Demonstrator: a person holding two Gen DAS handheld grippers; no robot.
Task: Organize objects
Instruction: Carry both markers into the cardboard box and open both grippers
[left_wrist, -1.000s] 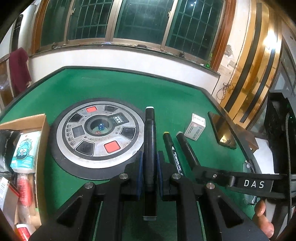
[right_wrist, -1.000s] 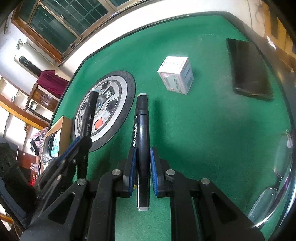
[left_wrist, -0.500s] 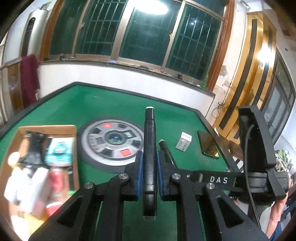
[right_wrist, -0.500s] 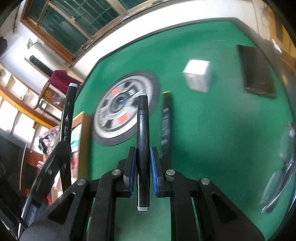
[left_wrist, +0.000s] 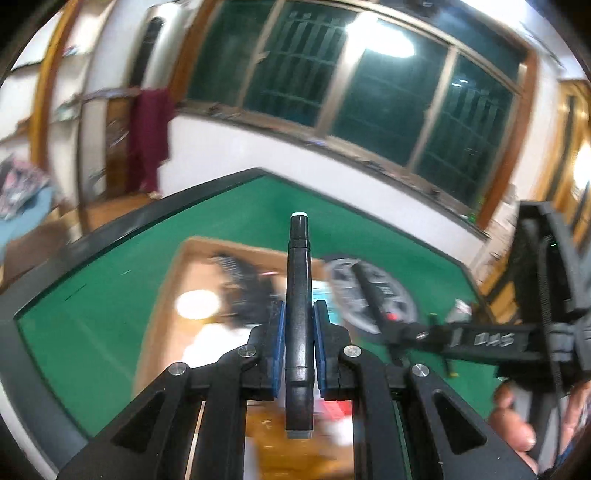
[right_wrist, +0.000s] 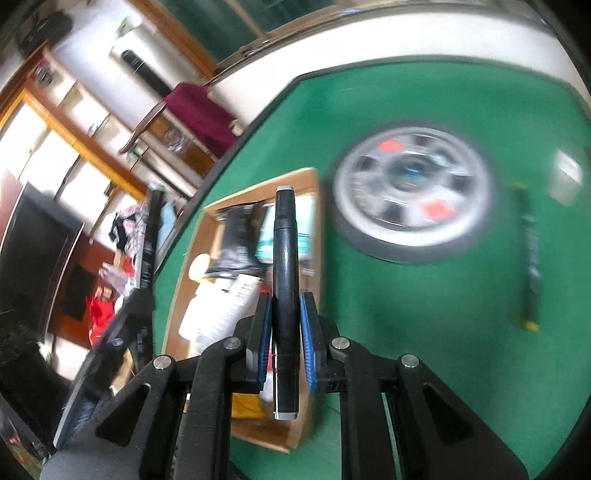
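now left claw (left_wrist: 299, 343) pinching black marker (left_wrist: 298, 280), right claw (right_wrist: 286, 328) pinching second marker (right_wrist: 285, 266)

This looks like a lived-in room of a home, set up around a green felt-topped game table (right_wrist: 424, 295) with a round control hub (right_wrist: 412, 194) at its centre, the kind found on an automatic mahjong table. Wood-framed barred windows (left_wrist: 354, 81) run along a white wall, a maroon cloth (right_wrist: 201, 110) hangs over a wooden chair, and wooden shelving (right_wrist: 48, 122) stands behind it.
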